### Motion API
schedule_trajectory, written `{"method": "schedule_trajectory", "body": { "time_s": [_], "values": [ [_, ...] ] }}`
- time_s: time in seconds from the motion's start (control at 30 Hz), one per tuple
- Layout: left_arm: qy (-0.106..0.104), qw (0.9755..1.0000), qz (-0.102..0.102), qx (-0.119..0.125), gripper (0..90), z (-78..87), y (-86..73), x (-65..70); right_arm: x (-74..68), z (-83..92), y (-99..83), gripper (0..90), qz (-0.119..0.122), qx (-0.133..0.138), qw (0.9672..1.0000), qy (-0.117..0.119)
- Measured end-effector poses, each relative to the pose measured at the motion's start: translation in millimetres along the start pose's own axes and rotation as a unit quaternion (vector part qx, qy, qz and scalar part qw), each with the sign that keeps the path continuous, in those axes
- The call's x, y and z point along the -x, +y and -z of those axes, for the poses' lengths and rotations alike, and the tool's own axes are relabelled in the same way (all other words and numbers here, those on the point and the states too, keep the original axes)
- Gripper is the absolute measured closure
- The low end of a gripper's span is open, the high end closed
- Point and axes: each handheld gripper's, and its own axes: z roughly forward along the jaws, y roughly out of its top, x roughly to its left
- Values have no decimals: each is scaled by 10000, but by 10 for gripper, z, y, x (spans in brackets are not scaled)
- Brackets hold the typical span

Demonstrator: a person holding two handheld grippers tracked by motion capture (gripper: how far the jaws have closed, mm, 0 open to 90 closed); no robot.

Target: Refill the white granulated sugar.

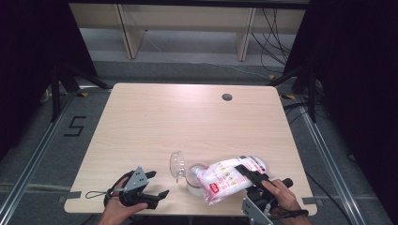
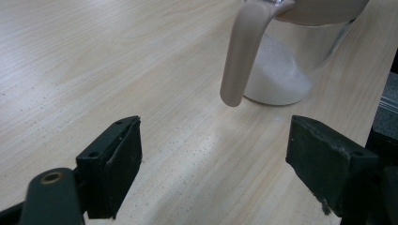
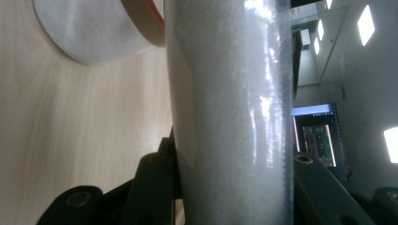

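Observation:
A clear jar [image 1: 195, 180] holding white powder stands near the table's front edge, its hinged lid [image 1: 177, 165] flipped open to the left. My right gripper [image 1: 248, 176] is shut on a plastic bag [image 1: 225, 178] of white granules with red print, held tilted with its mouth over the jar. In the right gripper view the bag [image 3: 230, 112] is pinched between the jaws, with the jar [image 3: 94, 33] at upper left. My left gripper [image 1: 159, 183] rests open on the table left of the jar. In the left gripper view the jar [image 2: 286, 70] and its beige clasp [image 2: 244, 51] lie ahead of the left gripper [image 2: 216, 159].
The light wooden table [image 1: 155, 122] has a round cable hole [image 1: 227, 97] at the back right. Beyond it stand a shelf frame [image 1: 187, 28] and loose cables [image 1: 277, 33] on the floor. Black stands flank the table.

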Motion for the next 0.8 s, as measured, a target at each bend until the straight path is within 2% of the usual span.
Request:
{"method": "schedule_trajectory", "body": {
  "time_s": [0.03,0.07,0.17,0.2,0.23,0.27,0.33,0.4,0.43,0.5,0.57,0.6,0.63,0.67,0.7,0.77,0.8],
  "values": [
    [-4,10000,21,-6,182,2,-1,2,1,4,-4,672,-74,-4,10000,59],
    [13,10000,-13,-24,183,5,0,-2,44,5,5,672,180,55,9998,-1],
    [-7,10000,10,-8,182,5,0,1,28,11,-2,673,-10,89,9999,53],
    [-8,10000,9,-5,183,5,0,3,23,15,5,673,34,60,10000,25],
    [27,10000,-55,-36,182,12,3,-3,-10,17,10,673,-99,-34,9999,59],
    [36,10000,-49,-31,183,14,4,0,16,14,19,673,120,-18,9999,48],
    [20,10000,14,-15,183,8,1,4,8,11,10,674,4,38,10000,88],
    [-1,10000,19,2,183,-1,-1,3,13,11,12,675,34,33,9999,90],
    [1,10000,-19,-3,183,-2,1,-1,15,9,12,675,-17,36,10000,82],
    [47,9999,-101,-105,183,7,2,-15,36,2,1,675,35,68,10000,21],
    [42,9999,-109,-108,183,7,2,-16,41,1,-12,675,-69,105,9999,14],
    [18,10000,-44,-47,183,2,1,-6,14,-8,-27,676,-276,106,9996,15],
    [6,10000,-44,-33,184,3,2,-7,41,-9,-22,676,-73,40,10000,23],
    [53,10000,-63,-57,184,11,2,-18,56,-20,-26,676,28,34,10000,38],
    [59,9999,-91,-62,185,14,1,-30,36,-19,-43,677,-238,41,9997,41],
    [45,10000,-21,-11,184,11,-1,-22,65,-36,-97,678,-345,223,9992,-2],
    [39,10000,-13,-31,184,9,-1,-22,72,-20,-97,677,-491,131,9987,-2]
  ]
}}
